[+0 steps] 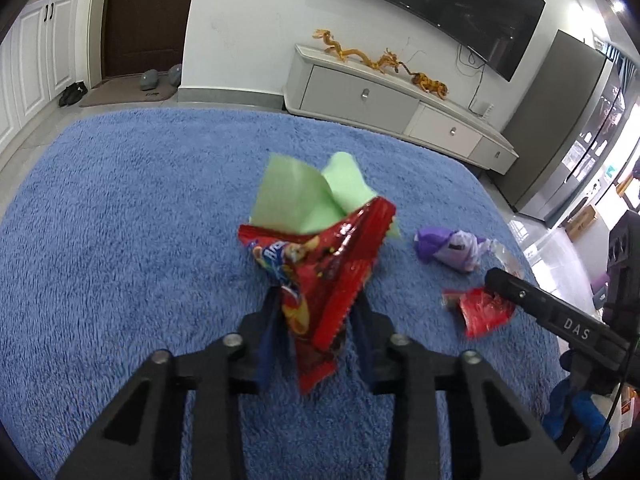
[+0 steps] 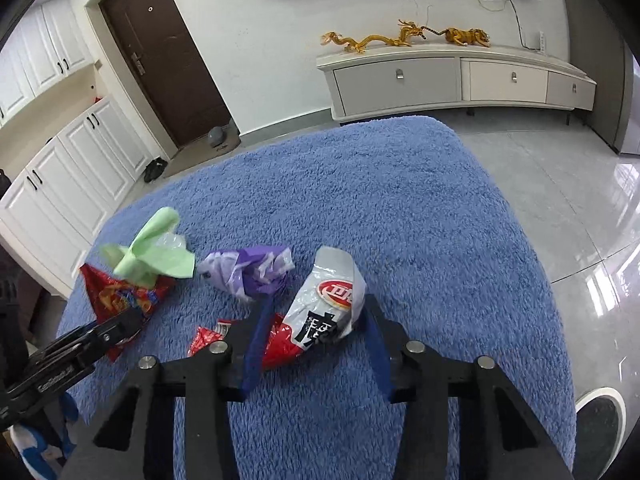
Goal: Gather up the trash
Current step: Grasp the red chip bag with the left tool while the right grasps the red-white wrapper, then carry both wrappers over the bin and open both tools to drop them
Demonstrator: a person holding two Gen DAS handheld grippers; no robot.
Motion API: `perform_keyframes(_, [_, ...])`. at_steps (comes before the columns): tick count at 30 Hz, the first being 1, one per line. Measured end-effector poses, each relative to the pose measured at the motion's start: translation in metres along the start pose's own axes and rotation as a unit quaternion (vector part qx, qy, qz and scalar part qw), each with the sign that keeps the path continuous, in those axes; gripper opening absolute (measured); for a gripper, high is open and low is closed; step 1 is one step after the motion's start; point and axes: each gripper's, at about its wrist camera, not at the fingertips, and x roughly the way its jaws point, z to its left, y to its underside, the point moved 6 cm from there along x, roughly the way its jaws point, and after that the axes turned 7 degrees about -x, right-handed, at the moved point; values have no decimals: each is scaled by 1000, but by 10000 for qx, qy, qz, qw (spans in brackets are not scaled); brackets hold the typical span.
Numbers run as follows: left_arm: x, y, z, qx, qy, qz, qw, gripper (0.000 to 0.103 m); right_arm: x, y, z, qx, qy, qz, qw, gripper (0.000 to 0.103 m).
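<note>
My left gripper [image 1: 316,300] is shut on a red snack bag [image 1: 320,276] and holds it above the blue rug [image 1: 140,220]; a green paper [image 1: 304,196] sticks out of the bag's top. In the right wrist view the bag [image 2: 120,296] and the green paper [image 2: 154,256] hang at the left. My right gripper [image 2: 316,308] has its jaws around a silver and red chip bag [image 2: 324,312], which is tilted just above the rug [image 2: 400,220]. A purple plastic bag [image 2: 252,272] lies on the rug ahead of it; it also shows in the left wrist view [image 1: 452,248].
A small red wrapper [image 2: 208,336] lies on the rug left of the right gripper; it also shows in the left wrist view [image 1: 480,308]. A white TV cabinet [image 2: 452,80] with golden dragon figures [image 2: 404,36] stands at the far wall. A brown door [image 2: 168,60] and white cupboards [image 2: 68,160] are at the left.
</note>
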Motion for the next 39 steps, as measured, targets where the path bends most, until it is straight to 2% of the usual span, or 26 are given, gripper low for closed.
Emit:
perform_keyframes(3, [-7,7,0,-49,108,40,9999,20,-8,9,5,-62,-76,8,10000,27])
perform_keyframes(8, [-26,29,1,-17,284,115,9995,14,-28,30,18,-205,-176,31,9996,27])
perform_keyframes(15, [-68,57,-4,108,411,61,9991,13,-68,59,31,-257,-270,-5,9993,26])
perform_keyframes(19, [-98,66,-15,248,444,-85,9987,13,-104,64,28,-170,-236,-254,9993,26])
perform_keyframes(24, [-136,66,-37,480,501,-398,9968,13,-158,62,17,-77,-69,-761,9970,26])
perform_keyframes(27, [-156,66,-62,679,606,-570,9942,13,-191,62,1,-16,117,-1059,9943,26])
perform_keyframes(31, [-164,67,-103,975,774,-587,9905,13,-229,69,-31,160,462,-1392,9891,26])
perform_keyframes(36, [-155,84,-170,1470,995,-396,9833,13,-263,86,-85,479,981,-1596,9811,26])
perform_keyframes(39, [-140,102,-219,1829,1162,-165,9761,13,-275,102,-123,695,1353,-1606,9752,26])
